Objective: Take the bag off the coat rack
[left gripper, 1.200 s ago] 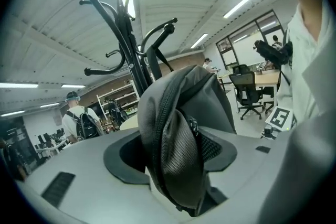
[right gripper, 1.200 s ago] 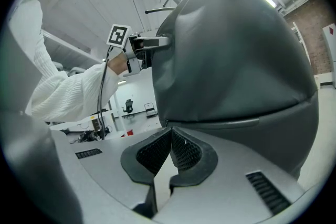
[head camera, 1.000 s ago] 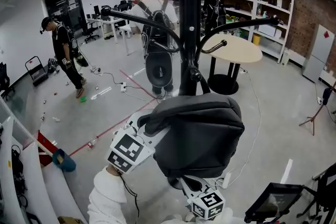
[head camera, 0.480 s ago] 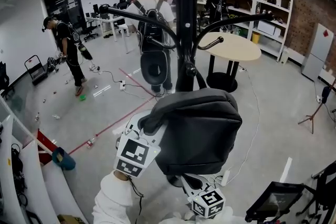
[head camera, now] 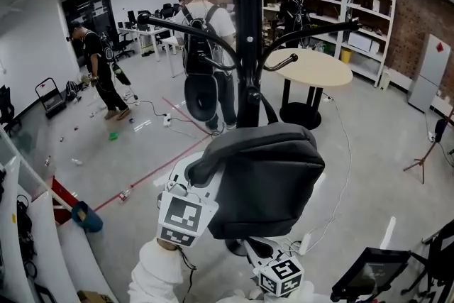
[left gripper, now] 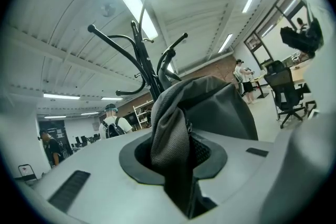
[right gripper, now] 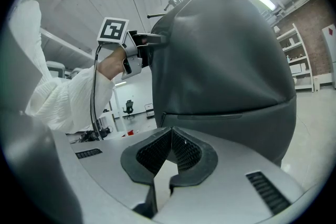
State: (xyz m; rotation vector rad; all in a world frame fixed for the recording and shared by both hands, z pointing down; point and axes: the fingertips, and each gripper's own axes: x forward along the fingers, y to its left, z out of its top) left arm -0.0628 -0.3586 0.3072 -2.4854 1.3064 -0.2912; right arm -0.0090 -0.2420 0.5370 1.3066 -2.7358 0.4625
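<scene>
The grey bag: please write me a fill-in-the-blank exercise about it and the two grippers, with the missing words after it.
The bag hangs on a coat rack of ____ colour.
Its mesh strap is between the jaws of the ____ gripper.
The right gripper, its jaws together, holds ____.
Missing words: black; left; nothing.
Note: the left gripper has just been closing its jaws on the strap.

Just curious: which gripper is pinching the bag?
The left gripper: its jaws have just been closing on the bag; the right gripper is shut, empty, beneath it.
</scene>
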